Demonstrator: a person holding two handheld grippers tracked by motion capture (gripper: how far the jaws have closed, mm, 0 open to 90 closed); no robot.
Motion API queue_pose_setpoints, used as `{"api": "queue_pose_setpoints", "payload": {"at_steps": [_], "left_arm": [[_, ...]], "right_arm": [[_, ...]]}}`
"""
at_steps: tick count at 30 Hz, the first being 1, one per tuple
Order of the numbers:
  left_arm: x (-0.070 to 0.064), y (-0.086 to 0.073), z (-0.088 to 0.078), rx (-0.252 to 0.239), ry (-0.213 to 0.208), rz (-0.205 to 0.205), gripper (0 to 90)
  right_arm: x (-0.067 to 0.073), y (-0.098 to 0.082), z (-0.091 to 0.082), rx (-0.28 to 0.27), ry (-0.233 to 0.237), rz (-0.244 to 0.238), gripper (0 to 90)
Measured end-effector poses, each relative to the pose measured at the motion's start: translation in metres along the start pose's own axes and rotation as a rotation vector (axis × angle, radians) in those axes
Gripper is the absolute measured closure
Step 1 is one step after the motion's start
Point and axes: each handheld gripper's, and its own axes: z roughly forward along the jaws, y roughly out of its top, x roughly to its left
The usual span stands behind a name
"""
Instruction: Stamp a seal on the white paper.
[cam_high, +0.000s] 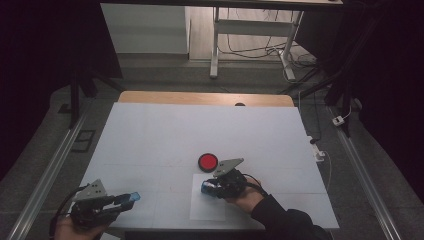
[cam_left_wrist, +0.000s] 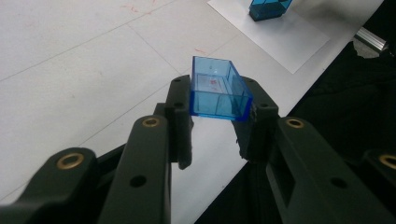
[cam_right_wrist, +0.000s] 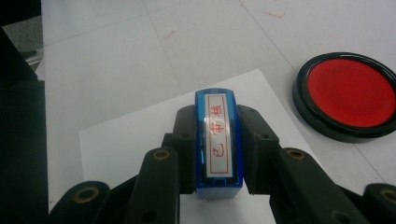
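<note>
My left gripper (cam_left_wrist: 218, 114) is shut on a clear blue plastic stamp cap (cam_left_wrist: 217, 89), open side up, held above the white table near its front left edge. From above, that left gripper (cam_high: 131, 198) sits at the lower left with the blue cap (cam_high: 134, 196) at its tip. My right gripper (cam_right_wrist: 218, 140) is shut on a blue stamp (cam_right_wrist: 218, 140) whose white label carries red characters. It hovers over a white sheet of paper (cam_right_wrist: 130, 140). From above, the right gripper (cam_high: 206, 187) holds the stamp (cam_high: 207, 187) above the paper (cam_high: 207, 205).
A round red ink pad (cam_high: 208, 161) in a black case lies just beyond the paper, also close on the right as the ink pad (cam_right_wrist: 349, 93). The white table top (cam_high: 200, 130) spreads behind it. Desk legs and cables stand on the floor beyond.
</note>
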Motion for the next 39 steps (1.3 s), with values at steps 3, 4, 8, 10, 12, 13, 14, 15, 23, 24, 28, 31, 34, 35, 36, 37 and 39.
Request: {"api": "queue_pose_setpoints", "payload": {"at_steps": [3, 4, 8, 10, 12, 13, 14, 15, 23, 24, 28, 31, 34, 35, 36, 37, 39], "left_arm": [[0.000, 0.000, 0.000, 0.001, 0.000, 0.000, 68.7], [0.000, 0.000, 0.000, 0.000, 0.000, 0.000, 68.7], [0.000, 0.000, 0.000, 0.001, 0.000, -0.001, 68.7], [0.000, 0.000, 0.000, 0.001, 0.000, -0.002, 68.7], [0.000, 0.000, 0.000, 0.002, 0.000, -0.002, 68.7], [0.000, 0.000, 0.000, 0.002, -0.001, -0.002, 68.7], [0.000, 0.000, 0.000, 0.002, -0.001, -0.002, 68.7], [0.000, 0.000, 0.000, 0.003, -0.001, -0.002, 68.7], [0.001, 0.000, 0.001, 0.004, -0.002, -0.005, 68.7], [0.001, 0.000, 0.001, 0.004, -0.001, -0.005, 68.7], [0.001, 0.000, 0.001, 0.006, -0.002, -0.004, 68.7], [0.001, 0.000, 0.001, 0.005, -0.002, -0.005, 68.7], [0.001, 0.000, 0.001, 0.005, -0.002, -0.005, 68.7], [0.001, 0.000, 0.001, 0.006, -0.002, -0.004, 68.7], [0.001, 0.000, 0.001, 0.006, -0.003, -0.004, 68.7], [0.001, 0.000, 0.001, 0.006, -0.002, -0.005, 68.7], [0.001, 0.000, 0.001, 0.005, -0.002, -0.005, 68.7]], "right_arm": [[0.003, 0.001, 0.000, 0.004, -0.012, -0.014, 70.4], [0.004, 0.001, 0.000, 0.005, -0.017, -0.017, 70.4], [0.008, 0.002, 0.001, 0.012, -0.037, -0.051, 70.4], [0.011, 0.003, 0.001, 0.016, -0.051, -0.062, 70.4], [0.013, 0.003, 0.001, 0.021, -0.065, -0.079, 70.4], [0.015, 0.004, 0.001, 0.024, -0.074, -0.089, 70.4], [0.016, 0.004, 0.001, 0.025, -0.077, -0.096, 70.4], [0.016, 0.004, 0.001, 0.030, -0.078, -0.100, 70.4], [0.002, 0.001, 0.001, 0.000, -0.011, 0.012, 70.4], [0.000, 0.000, 0.001, -0.004, 0.001, 0.034, 70.4], [-0.009, -0.002, 0.001, -0.017, 0.043, 0.100, 70.4], [-0.012, -0.002, 0.001, -0.020, 0.062, 0.125, 70.5], [-0.009, -0.002, 0.001, -0.021, 0.046, 0.101, 70.4], [-0.007, -0.002, 0.001, -0.017, 0.034, 0.085, 70.4], [-0.005, -0.001, 0.001, -0.015, 0.022, 0.065, 70.4], [-0.002, 0.000, 0.001, -0.011, 0.009, 0.049, 70.4], [0.002, 0.001, 0.001, 0.002, -0.014, 0.008, 70.4]]}}
